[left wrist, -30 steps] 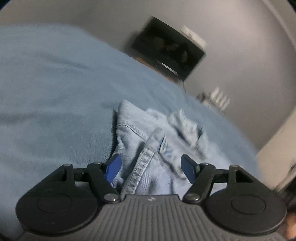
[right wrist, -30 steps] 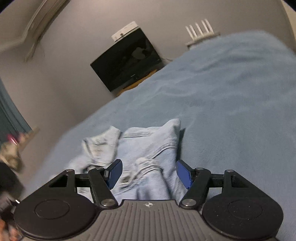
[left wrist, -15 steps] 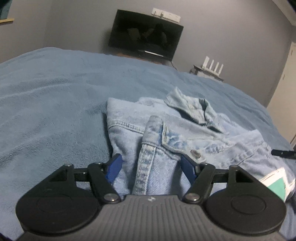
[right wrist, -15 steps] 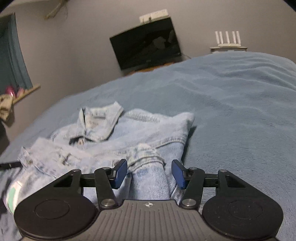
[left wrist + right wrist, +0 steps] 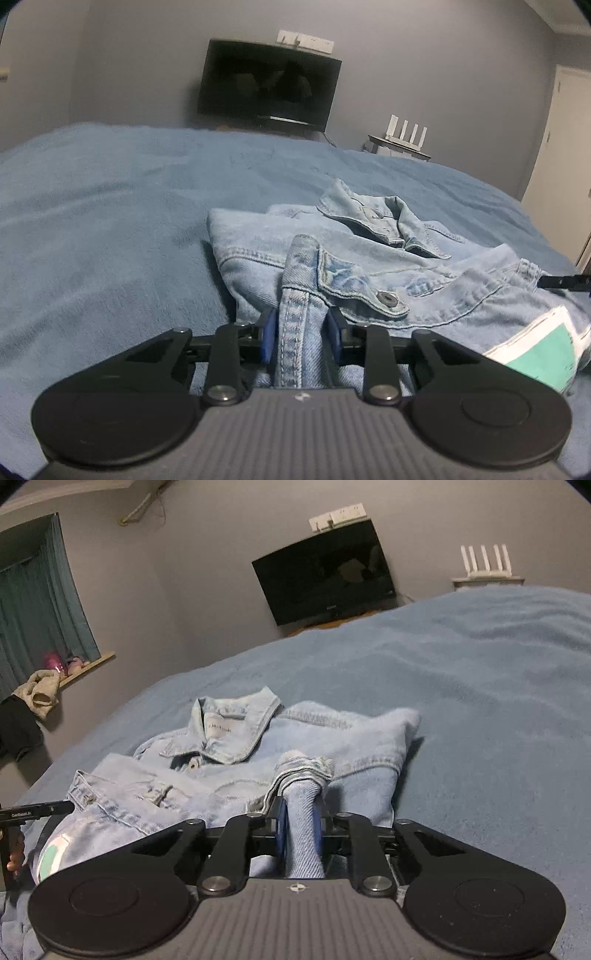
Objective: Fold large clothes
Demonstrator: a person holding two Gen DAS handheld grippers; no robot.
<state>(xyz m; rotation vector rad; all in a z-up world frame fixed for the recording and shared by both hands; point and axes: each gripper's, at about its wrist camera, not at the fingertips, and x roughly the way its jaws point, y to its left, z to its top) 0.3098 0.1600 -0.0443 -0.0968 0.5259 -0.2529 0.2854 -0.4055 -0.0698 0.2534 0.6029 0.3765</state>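
Observation:
A light blue denim jacket point(image 5: 369, 258) lies on the blue bed cover point(image 5: 110, 221), collar away from me, sleeves folded in. My left gripper point(image 5: 300, 334) is shut on the jacket's left sleeve cuff point(image 5: 299, 280), which stands up between the blue pads. In the right wrist view the jacket point(image 5: 258, 746) lies ahead, and my right gripper point(image 5: 300, 830) is shut on the right sleeve cuff point(image 5: 303, 771). The other gripper's black tip point(image 5: 37, 808) shows at the left edge.
A white and green tag point(image 5: 543, 343) lies on the jacket's right side. A dark television point(image 5: 267, 85) hangs on the far wall, with a white router point(image 5: 404, 134) on a shelf beside it. A curtained window point(image 5: 37, 602) is at left.
Both grippers have closed on the sleeve cuffs; they were open around them half a second ago. The views have steadied and come level with the bed.

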